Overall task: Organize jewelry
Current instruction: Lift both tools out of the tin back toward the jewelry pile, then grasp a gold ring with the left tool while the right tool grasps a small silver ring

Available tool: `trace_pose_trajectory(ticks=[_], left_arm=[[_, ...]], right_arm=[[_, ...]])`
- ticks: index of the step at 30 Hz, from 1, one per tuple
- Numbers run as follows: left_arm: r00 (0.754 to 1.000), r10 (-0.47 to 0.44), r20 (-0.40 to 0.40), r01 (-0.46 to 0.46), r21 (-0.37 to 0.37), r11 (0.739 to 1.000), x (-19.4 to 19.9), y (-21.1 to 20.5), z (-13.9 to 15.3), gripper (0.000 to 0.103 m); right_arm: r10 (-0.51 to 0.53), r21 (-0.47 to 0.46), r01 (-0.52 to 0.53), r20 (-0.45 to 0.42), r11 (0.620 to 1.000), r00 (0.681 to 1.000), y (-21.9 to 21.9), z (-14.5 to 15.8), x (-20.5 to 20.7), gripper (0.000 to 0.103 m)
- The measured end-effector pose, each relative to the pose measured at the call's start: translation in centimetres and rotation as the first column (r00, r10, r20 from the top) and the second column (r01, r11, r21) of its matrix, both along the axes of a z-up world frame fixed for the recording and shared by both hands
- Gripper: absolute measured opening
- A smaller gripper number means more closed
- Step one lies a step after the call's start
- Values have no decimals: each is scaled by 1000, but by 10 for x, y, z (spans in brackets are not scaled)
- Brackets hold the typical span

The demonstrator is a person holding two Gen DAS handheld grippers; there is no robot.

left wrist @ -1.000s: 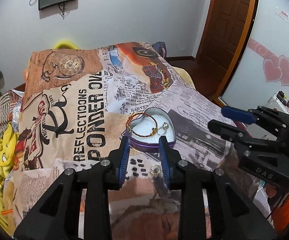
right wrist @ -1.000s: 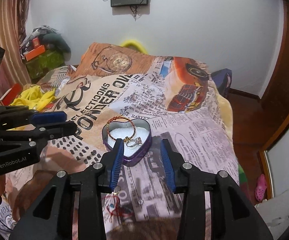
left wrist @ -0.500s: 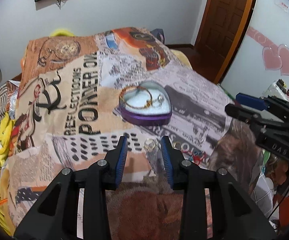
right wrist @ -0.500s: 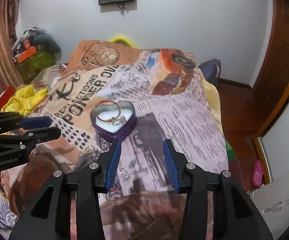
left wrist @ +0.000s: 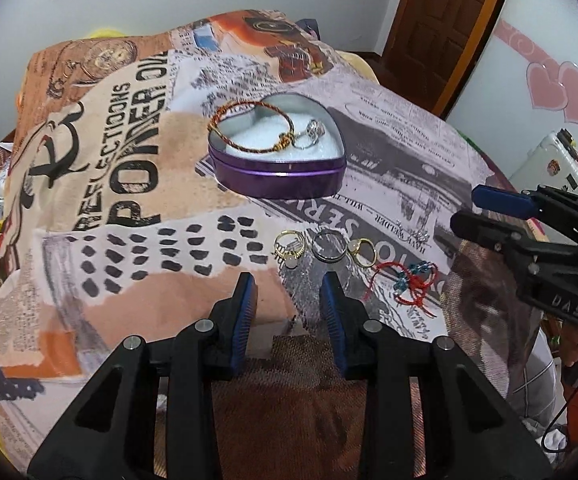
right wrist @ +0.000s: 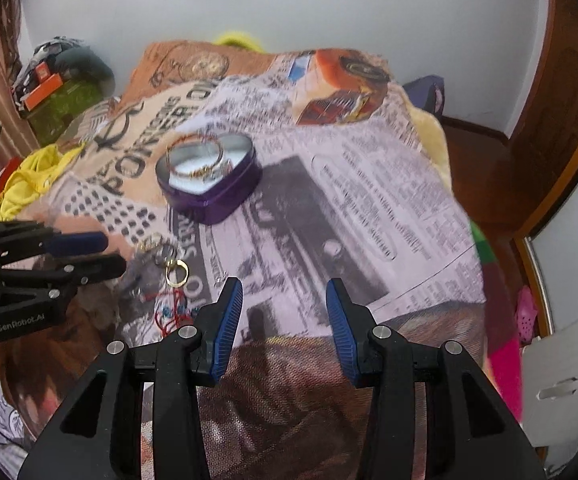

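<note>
With both jaws spread and empty, the left gripper (left wrist: 287, 292) should probably pinch the gold ring (left wrist: 288, 245) near the bedspread's (left wrist: 389, 152) front edge squarely.

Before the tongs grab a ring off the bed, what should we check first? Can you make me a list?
1. Left tongs open and empty: ok.
2. Right tongs open and empty: ok.
3. Heart tin open with room left beside the bangle: ok.
4. Three loose rings in view, nearest the gold ring with pale stone: ok.
5. Left tongs lined up over a ring: not ok, rings lie ahead of the tips.
6. Red string bracelet clear of the rings: ok.
</note>
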State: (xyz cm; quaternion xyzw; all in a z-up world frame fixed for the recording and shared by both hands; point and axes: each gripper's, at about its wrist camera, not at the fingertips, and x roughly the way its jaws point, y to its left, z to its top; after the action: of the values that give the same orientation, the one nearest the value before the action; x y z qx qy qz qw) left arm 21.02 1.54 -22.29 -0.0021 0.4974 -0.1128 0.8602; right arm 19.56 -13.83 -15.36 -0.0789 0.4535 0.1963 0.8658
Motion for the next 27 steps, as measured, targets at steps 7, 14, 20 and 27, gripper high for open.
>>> trace_pose_trajectory(ticks=[7,14,20,27], left_arm=[[1000,2,12,-2,-18,1000,6,0,-7,31],[1000,-13,16,14,-17,1000,12,-1,-11,26],[1000,-8,12,9,-43,999,19,0,-13,16],[1000,-23,15,23,-45,999,21,-4,-14,10]], right_arm=[[31,4,-31,-31,1000,999,8,-11,1,40],[74,12,-74,-36,997,997,19,-16,-2,40],[83,11,-82,-28,997,996,24,-19,-2,30],[80,34,-78,-39,996,996,21,-21,2,10]])
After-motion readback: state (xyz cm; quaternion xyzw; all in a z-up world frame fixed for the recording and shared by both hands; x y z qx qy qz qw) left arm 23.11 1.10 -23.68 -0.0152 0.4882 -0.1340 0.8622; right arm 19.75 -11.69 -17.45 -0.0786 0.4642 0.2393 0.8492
